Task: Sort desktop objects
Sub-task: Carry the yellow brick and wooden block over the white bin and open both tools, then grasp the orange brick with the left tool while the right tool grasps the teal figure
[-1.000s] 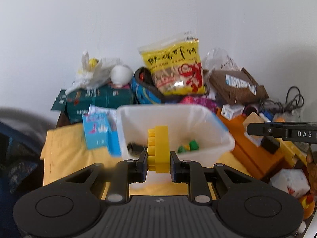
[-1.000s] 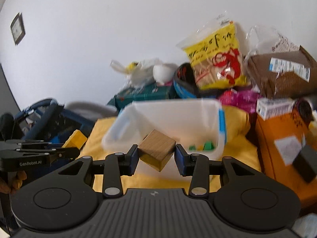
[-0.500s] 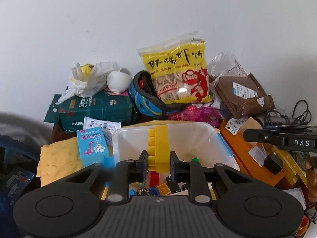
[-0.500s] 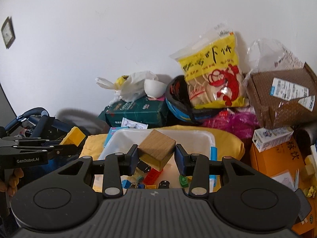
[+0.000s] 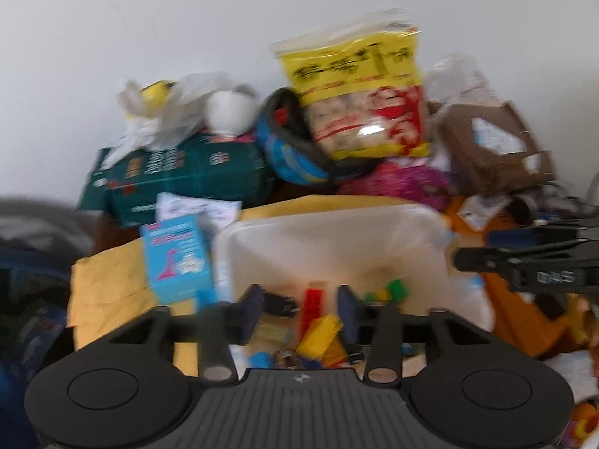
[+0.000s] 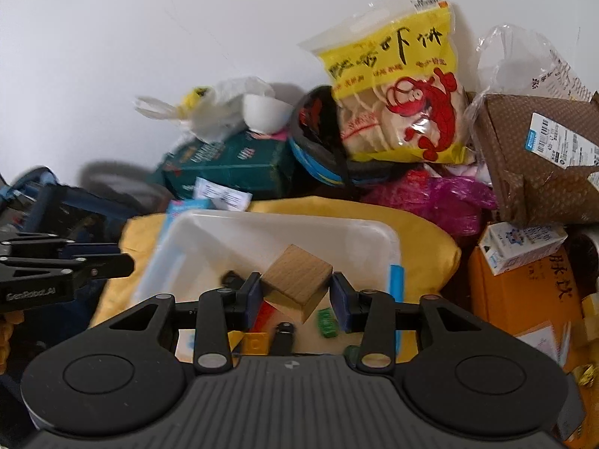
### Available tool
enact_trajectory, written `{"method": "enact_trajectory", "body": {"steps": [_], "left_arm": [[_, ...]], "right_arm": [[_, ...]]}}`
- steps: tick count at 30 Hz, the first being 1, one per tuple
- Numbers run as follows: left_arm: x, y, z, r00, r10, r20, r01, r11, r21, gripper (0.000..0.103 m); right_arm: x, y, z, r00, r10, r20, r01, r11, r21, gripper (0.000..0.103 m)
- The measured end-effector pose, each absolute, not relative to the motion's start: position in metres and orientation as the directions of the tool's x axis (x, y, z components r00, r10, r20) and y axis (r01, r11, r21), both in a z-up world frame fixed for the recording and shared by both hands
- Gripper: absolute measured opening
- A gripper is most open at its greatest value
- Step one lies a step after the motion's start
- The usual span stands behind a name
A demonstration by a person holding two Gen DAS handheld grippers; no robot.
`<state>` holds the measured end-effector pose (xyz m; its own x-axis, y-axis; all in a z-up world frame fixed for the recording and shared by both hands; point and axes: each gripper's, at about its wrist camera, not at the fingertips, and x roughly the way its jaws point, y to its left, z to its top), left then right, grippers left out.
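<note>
Both grippers hang over a white plastic bin [image 5: 329,232] that holds several small toy bricks. My left gripper [image 5: 299,310] is opening and nothing sits between its fingers; the blurred yellow brick [image 5: 318,333] is loose just below them, among the toys. In the right wrist view the same bin [image 6: 284,224] lies under my right gripper [image 6: 297,297]. Its jaws are opening too. A tilted wooden block [image 6: 297,280] is still between the pads, with slim gaps on both sides.
Behind the bin stand a yellow snack bag [image 6: 397,86], a green box [image 6: 232,164], a blue-black helmet [image 5: 288,149] and a brown parcel [image 6: 543,161]. An orange box [image 6: 524,292] sits to the right, a blue card box [image 5: 176,258] to the left. A yellow envelope [image 6: 423,239] lies beneath.
Both grippers moved forward over the bin and their jaws widened. The yellow brick left the left jaws and dropped toward the toys. The wooden block sank and tilted between the right pads.
</note>
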<state>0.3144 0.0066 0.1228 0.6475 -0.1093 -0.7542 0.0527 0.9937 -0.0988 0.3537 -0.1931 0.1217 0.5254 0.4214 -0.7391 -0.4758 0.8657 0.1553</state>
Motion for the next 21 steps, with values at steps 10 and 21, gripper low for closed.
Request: {"method": "enact_trajectory", "body": {"steps": [10, 21], "left_arm": [[0.235, 0.022, 0.092, 0.733, -0.157, -0.662, 0.097, 0.987, -0.126, 0.056], [0.138, 0.025, -0.006, 0.654, -0.147, -0.742, 0.036, 0.986, -0.164, 0.059]], "right_arm": [[0.312, -0.213, 0.110, 0.572, 0.459, -0.680, -0.509, 0.849, 0.146, 0.078], [0.189, -0.180, -0.034, 0.349, 0.475, -0.808, -0.684, 0.718, 0.127, 0.051]]}}
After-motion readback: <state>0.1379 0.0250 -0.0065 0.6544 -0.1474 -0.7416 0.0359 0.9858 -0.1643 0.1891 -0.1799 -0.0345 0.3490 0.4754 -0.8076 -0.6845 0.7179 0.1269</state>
